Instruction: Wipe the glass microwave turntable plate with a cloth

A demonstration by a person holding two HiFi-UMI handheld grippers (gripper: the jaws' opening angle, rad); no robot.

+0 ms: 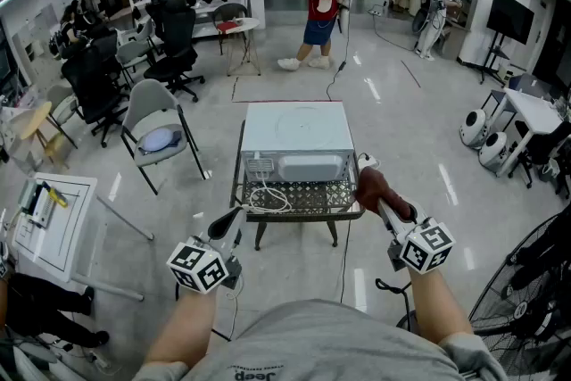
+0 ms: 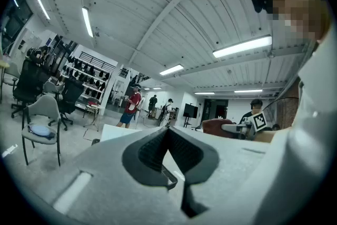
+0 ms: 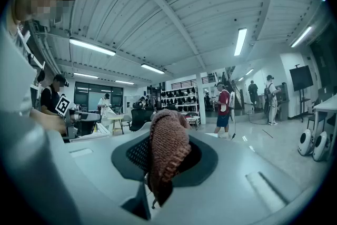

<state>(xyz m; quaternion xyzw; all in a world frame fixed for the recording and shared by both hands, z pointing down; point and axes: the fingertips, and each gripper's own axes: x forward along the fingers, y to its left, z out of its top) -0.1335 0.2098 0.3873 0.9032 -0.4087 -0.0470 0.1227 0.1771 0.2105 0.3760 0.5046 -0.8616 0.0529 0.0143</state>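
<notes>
**Q:** How were the arms posed?
**A:** Both forearms reached forward and inward. The left gripper [image 1: 234,221] pointed at the near left corner of the table [image 1: 312,194], just short of it. The right gripper [image 1: 379,201] sat over the near right corner.

**Q:** And the jaws?
**A:** In the left gripper view, the left gripper [image 2: 168,134] had its jaws clenched on nothing. In the right gripper view, the right gripper [image 3: 168,158] grasped the cloth [image 3: 167,150], which draped over the jaws.

**Q:** Where was the plate?
**A:** Only the head view showed it. A faint round outline, apparently the plate [image 1: 301,122], lay on top of the microwave [image 1: 294,165], well apart from the cloth [image 1: 373,186].

**Q:** What did the gripper views add?
**A:** Each showed the other gripper off to its side. The left gripper view also caught the cloth [image 2: 217,126] side-on
</notes>
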